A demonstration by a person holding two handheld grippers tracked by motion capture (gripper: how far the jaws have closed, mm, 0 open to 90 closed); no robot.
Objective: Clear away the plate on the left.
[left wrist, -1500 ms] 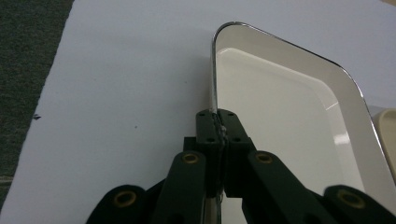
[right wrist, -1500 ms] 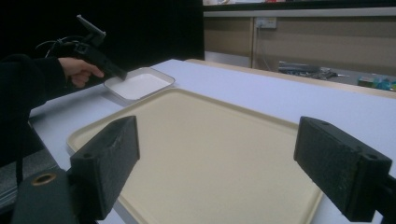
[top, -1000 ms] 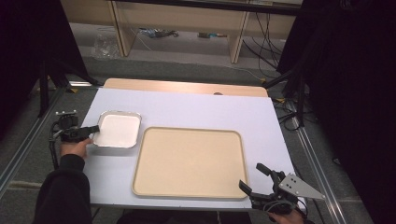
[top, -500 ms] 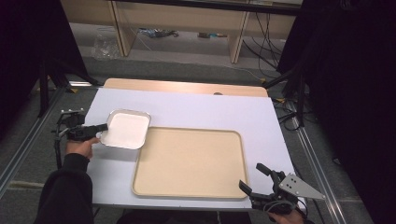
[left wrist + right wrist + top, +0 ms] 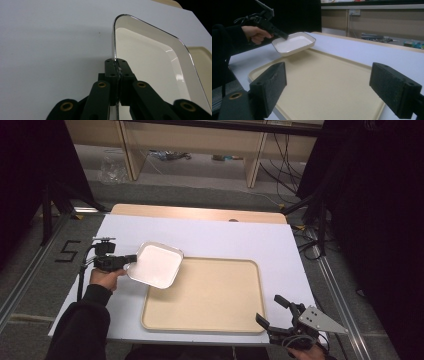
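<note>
A white square dish (image 5: pixel 155 264) with rounded corners hangs above the table, its right part over the left edge of a beige tray (image 5: pixel 210 295). My left gripper (image 5: pixel 126 261) is shut on the dish's left rim; in the left gripper view the jaws pinch the thin rim (image 5: pixel 114 53) of the dish (image 5: pixel 150 65). My right gripper (image 5: pixel 272 311) is open at the tray's near right corner, holding nothing. The right gripper view looks across the tray (image 5: pixel 324 82) to the lifted dish (image 5: pixel 293 44) and the left gripper (image 5: pixel 283 35).
The tray lies on a white table top (image 5: pixel 225 237) whose wooden far edge (image 5: pixel 200 212) shows behind. Metal rails (image 5: pixel 30 270) run along both sides. Shelving and cables (image 5: pixel 170 155) lie on the floor beyond the table.
The left gripper has carried the dish to the right and up, from the bare table left of the tray to over the tray's left edge. The right gripper has stayed put.
</note>
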